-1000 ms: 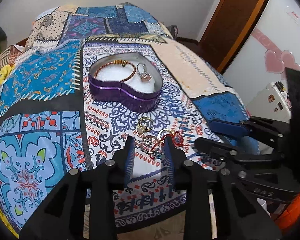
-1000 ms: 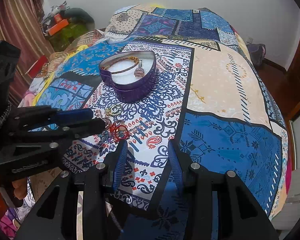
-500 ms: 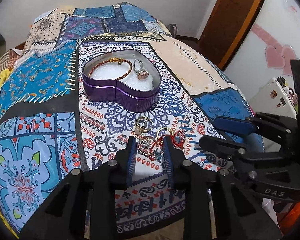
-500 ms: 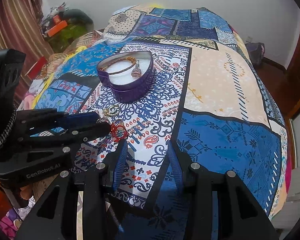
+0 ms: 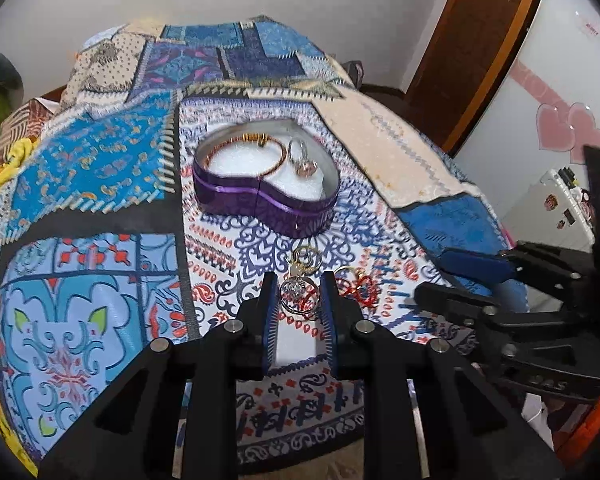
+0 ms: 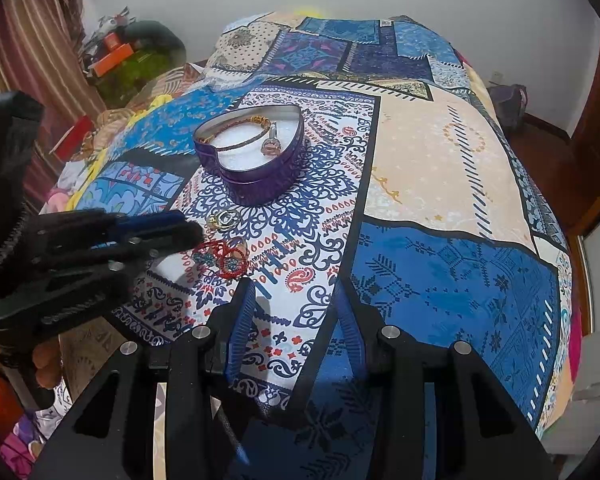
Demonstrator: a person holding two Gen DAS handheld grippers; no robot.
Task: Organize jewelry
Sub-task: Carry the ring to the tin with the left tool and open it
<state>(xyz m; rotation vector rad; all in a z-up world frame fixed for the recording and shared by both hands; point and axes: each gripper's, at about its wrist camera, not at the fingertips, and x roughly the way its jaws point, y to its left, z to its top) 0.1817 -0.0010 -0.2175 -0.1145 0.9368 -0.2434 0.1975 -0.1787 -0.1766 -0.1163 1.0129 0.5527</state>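
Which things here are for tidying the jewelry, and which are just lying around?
For the job:
purple heart-shaped tin
beaded bracelet in it
ring in it
loose rings on the bedspread
red bracelet
left gripper

Just lying around:
patchwork bedspread
orange box

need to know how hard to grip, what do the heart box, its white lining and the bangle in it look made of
Heart box: likely thin metal tin; glossy purple wall, silvery inner rim.
Lining: looks like white foam or padding, matte and grainy.
Bangle: coppery-red cord or wire with gold beads; which one, too small to tell.
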